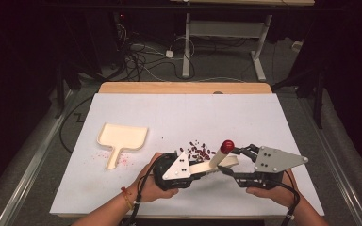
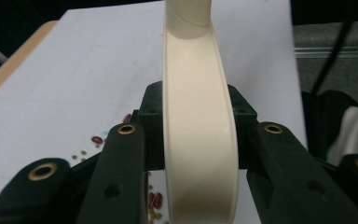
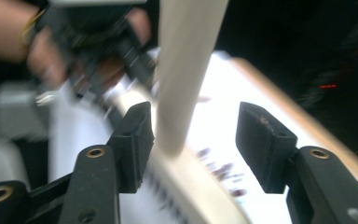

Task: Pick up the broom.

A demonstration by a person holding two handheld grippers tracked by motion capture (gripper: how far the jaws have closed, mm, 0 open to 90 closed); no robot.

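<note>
Nearest the bench's front edge, both hands hold their tools. The left claw (image 1: 202, 170) is clamped on the flat cream handle of a brush (image 1: 217, 162); in the left gripper view that handle (image 2: 198, 140) runs upright between the jaws, pressed on both sides. The right claw (image 1: 231, 162) is spread apart: in the right gripper view its jaws stand wide on either side of the brush's cream upright stem (image 3: 182, 70), the left jaw just beside it, the right jaw well apart, contact unclear because of blur. The stem ends in a red knob (image 1: 227, 146). Just behind the brush, dark red beans (image 1: 199, 150) lie scattered on the white bench (image 1: 179, 113). Farther left, well apart, a cream dustpan (image 1: 121, 137) lies flat, with reddish specks (image 1: 122, 161) by its handle.
</note>
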